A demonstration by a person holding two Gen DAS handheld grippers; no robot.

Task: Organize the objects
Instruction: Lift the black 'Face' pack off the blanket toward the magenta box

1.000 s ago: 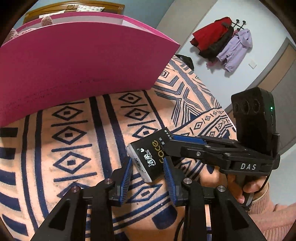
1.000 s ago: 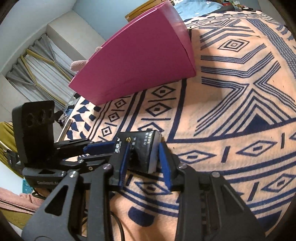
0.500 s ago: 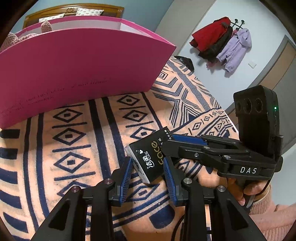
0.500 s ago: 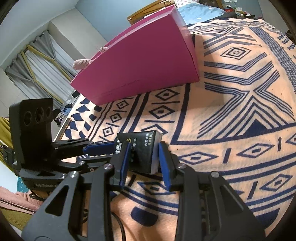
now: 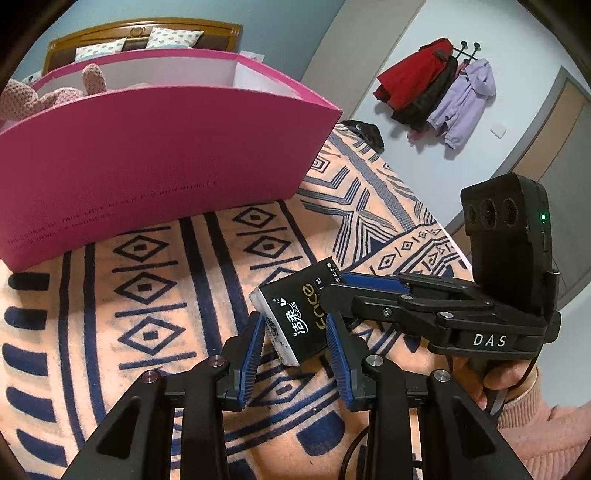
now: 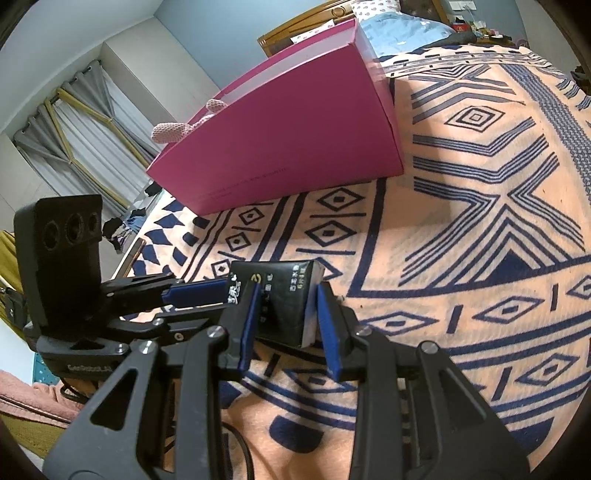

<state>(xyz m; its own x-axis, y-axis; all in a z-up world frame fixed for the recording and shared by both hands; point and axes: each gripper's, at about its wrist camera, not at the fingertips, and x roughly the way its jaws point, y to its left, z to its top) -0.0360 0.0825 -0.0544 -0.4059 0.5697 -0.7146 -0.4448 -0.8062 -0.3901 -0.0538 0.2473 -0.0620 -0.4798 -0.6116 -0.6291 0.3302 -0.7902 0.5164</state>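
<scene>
A black tissue pack (image 5: 295, 321) with white and gold lettering is held above the patterned blanket; it also shows in the right wrist view (image 6: 284, 299). My left gripper (image 5: 295, 354) closes on one end of it and my right gripper (image 6: 286, 325) closes on the other end, coming in from the right in the left wrist view (image 5: 332, 291). The pads touch the pack on both sides. A large pink box (image 5: 147, 173) stands behind, open at the top, with a pink knitted toy (image 5: 44, 94) inside.
An orange blanket with navy geometric pattern (image 5: 147, 295) covers the bed. A wooden headboard with pillows (image 5: 147, 35) is behind the box. Coats hang on a wall rack (image 5: 443, 88) at the right. Curtains (image 6: 74, 140) are at the left in the right wrist view.
Both grippers and the pack have risen a little and drawn back from the pink box, so its open top and the toy now show. The grip on the pack is unchanged.
</scene>
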